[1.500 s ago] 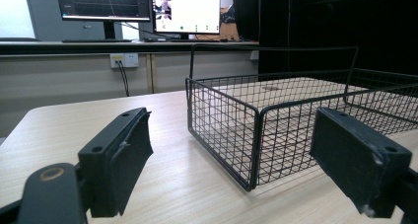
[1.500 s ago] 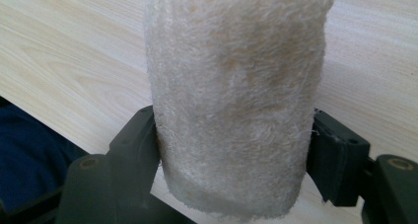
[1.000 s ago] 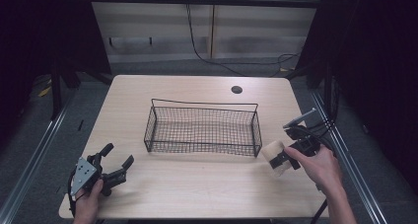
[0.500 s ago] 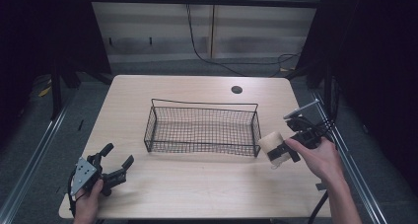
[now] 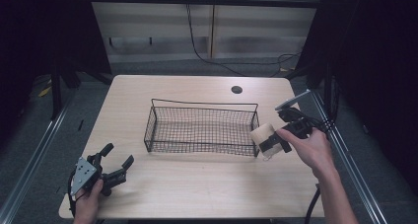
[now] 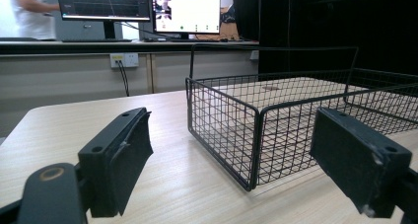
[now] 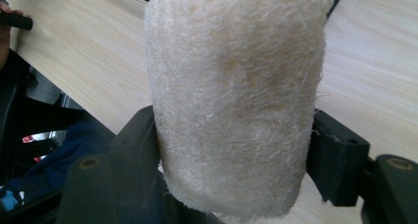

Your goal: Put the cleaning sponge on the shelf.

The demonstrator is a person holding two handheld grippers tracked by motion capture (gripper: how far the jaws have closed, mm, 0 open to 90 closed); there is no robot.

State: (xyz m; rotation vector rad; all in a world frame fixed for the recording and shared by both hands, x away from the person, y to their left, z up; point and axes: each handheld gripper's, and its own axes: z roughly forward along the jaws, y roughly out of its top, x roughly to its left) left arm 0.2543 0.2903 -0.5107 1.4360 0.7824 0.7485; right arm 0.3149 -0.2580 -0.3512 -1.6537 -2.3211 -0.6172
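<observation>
Fuzzy cream loofah pad is what the right gripper has got, jaws pinching it from both sides so it sticks out past the pads. From the high view that whole bundle sits at the right end of the black wire basket, just beside the near right corner and looking lifted off the wooden table; can't tell if the pad touches the wire. The person's right hand is wrapped round the gripper body, cable trailing off to the right.

Over at the near left corner, the left gripper is held low over the table with jaws spread wide and nothing between them. Its own view looks across the wood at the basket's end wall, and the basket looks empty from above.
</observation>
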